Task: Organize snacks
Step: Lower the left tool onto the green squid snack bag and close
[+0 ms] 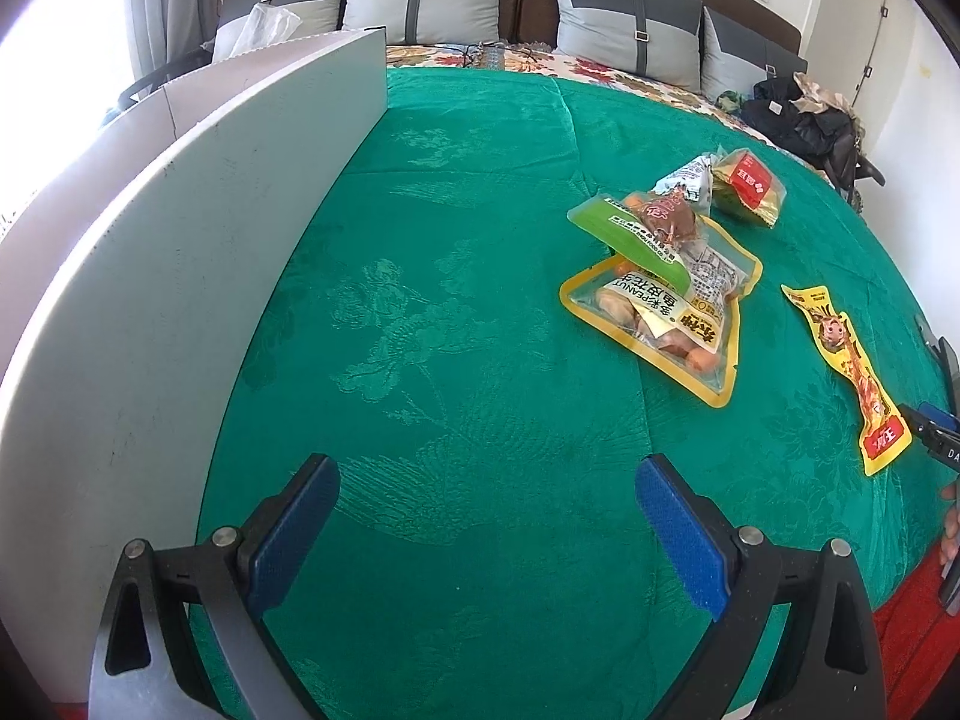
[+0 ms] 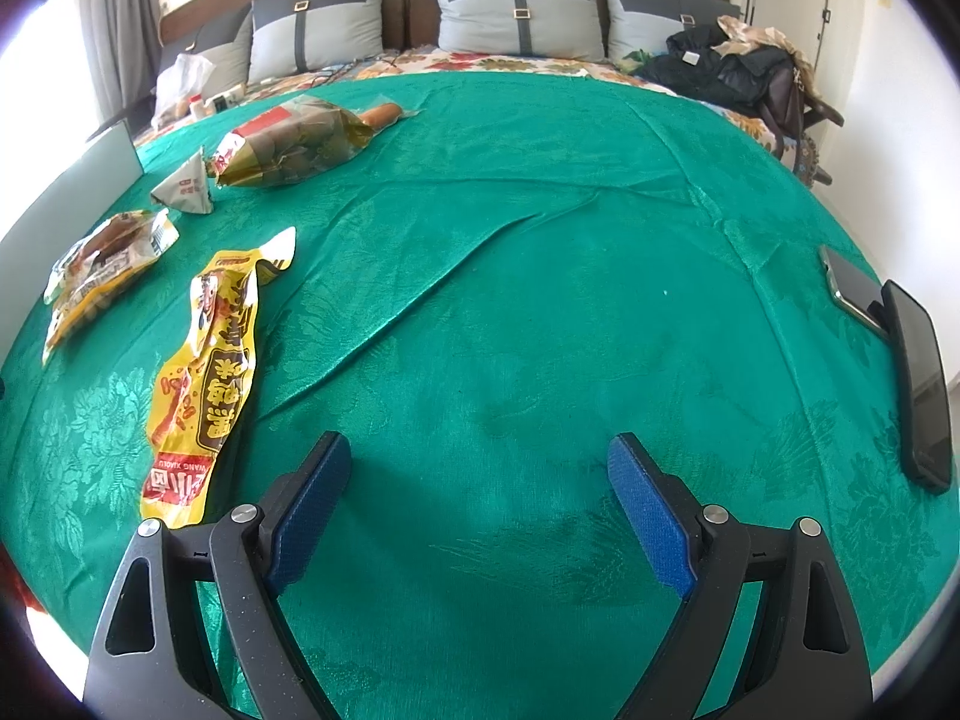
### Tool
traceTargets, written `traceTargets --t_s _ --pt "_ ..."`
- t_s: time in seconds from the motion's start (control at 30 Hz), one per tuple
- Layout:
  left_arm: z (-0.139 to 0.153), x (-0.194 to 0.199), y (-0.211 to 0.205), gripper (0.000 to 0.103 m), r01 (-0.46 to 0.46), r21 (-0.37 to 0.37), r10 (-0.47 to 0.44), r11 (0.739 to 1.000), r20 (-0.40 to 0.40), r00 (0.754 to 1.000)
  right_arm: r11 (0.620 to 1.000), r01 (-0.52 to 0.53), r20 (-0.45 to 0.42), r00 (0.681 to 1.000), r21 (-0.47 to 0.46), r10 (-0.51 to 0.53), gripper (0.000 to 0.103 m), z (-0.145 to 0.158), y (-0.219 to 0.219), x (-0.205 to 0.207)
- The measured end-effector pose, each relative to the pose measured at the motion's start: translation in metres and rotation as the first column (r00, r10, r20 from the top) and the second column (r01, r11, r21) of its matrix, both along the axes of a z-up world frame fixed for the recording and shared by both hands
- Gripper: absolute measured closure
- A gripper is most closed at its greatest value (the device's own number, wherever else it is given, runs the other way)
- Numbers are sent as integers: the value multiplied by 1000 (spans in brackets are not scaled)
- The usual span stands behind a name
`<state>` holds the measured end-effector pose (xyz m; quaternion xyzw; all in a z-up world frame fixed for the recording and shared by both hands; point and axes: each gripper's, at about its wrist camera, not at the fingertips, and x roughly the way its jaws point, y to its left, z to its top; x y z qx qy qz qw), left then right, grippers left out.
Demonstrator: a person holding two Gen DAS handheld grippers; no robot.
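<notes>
Snack packets lie on a green bedspread. A long yellow packet lies just left of my right gripper, which hangs open over bare cloth. In the left wrist view the same yellow packet sits at the far right. A yellow-edged peanut pouch lies under a green packet. Behind them are a silver pack and a red-and-gold bag. My left gripper is open and empty, well short of the pile. The right gripper's tip shows at the right edge.
A white box wall stands along the left of the bedspread. Two dark phones lie at the right edge of the bed. Grey pillows, a white plastic bag and a heap of dark clothes line the headboard end.
</notes>
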<state>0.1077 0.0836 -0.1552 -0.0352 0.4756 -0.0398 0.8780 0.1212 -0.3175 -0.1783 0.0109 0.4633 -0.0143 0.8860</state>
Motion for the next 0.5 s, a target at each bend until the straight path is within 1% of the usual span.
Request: traceTargets --t_s 0.03,0.1,0.23,0.27,0.33,0.4,0.43,0.47,0.5 --pt "-1 1 0 5 -1 -10 1 1000 -2 1000 1000 7 -23 1000 14 -7 14 1 0 1" --pt "-3 5 -4 5 5 -15 -5 1000 -5 1000 1000 -12 -71 997 18 13 13 4 8 8" --pt "-8 5 -14 5 54 30 -53 998 -24 998 989 -150 -126 981 -7 148 14 4 51 28" --pt "-7 2 -15 5 67 40 -66 997 -23 998 983 -183 -117 977 -18 180 14 5 61 32" --pt "-2 -3 -16 5 89 47 -89 995 -8 996 974 -216 -65 975 -62 212 14 7 67 34" --pt "6 -8 -15 5 106 32 -107 994 9 994 977 -186 -43 982 -101 183 14 2 57 36" --pt "10 -9 -15 5 116 13 -116 993 14 993 985 -153 -17 988 -77 152 14 2 44 34" --pt "15 -9 -15 5 132 -15 -131 991 18 991 993 -100 -7 995 -58 100 14 1 31 32" --pt "20 -5 -17 5 151 -46 -150 987 20 988 998 -54 9 999 -20 54 14 1 18 29"
